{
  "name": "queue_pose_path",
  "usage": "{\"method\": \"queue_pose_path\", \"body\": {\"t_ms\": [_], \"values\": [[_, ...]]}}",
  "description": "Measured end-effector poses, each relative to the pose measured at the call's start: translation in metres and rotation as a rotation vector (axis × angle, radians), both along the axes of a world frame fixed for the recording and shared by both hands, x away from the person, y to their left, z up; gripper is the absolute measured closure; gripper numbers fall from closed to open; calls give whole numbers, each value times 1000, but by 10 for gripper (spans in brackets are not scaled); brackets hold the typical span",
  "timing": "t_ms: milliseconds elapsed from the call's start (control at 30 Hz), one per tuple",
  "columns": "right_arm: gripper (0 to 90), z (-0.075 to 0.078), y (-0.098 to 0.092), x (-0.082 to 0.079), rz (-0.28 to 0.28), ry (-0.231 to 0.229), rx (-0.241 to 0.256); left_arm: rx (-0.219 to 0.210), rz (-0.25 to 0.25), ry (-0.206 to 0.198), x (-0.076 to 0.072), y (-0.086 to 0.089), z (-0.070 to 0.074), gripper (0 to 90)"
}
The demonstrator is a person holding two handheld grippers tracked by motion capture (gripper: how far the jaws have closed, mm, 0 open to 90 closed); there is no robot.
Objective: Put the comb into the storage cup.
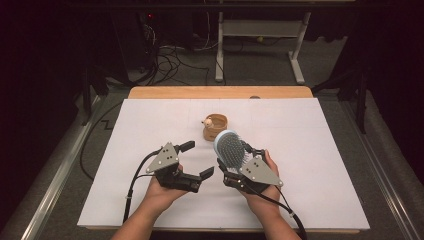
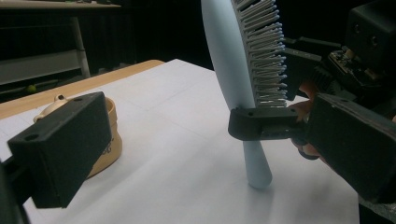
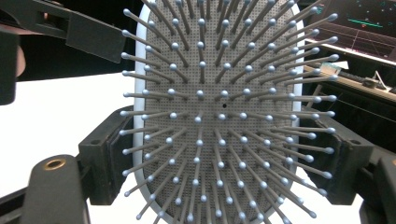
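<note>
High view first: one hairbrush [image 1: 231,148] stands tilted up over the white sheet [image 1: 310,150], its pale blue oval paddle clamped at the edges by the right gripper [image 1: 243,165], whose two black jaws sit closed against its sides. Left gripper view catches that brush [image 2: 233,70] edge-on, a smooth, matte blue back curving down into a rounded handle whose tip hangs just above the sheet, with stiff grey bristles jutting out to the right. Right gripper view looks straight into the bristle face [image 3: 219,116]: a dotted grey cushion packed with thin pins, each capped with a small ball, framed by a light rim and by a blocky black jaw on either side. Beside it, the left gripper [image 1: 196,160] is spread wide, two jaws well apart with nothing between them, pointing toward the brush from the left. One small tan cup [image 1: 215,127], round and ceramic-looking with a little knob at its rim, sits on the sheet just beyond the brush head. Beneath the sheet runs one wooden table [image 1: 220,92], its pale edge showing at the far side.
</note>
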State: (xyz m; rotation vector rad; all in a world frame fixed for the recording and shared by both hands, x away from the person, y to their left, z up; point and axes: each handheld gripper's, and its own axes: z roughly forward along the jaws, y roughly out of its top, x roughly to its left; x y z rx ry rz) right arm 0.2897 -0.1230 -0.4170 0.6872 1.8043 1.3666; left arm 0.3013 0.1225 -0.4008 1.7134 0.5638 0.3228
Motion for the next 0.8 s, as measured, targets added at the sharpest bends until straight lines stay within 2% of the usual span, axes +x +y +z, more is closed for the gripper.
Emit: {"method": "queue_pose_path", "body": {"t_ms": [400,800], "values": [[206,-2,9,-4,20,-2,-15,-14,-5,-6,-4,-1,6,11],[206,1,18,-9,52,-15,-18,-11,-2,-5,-6,-3,10,16]]}}
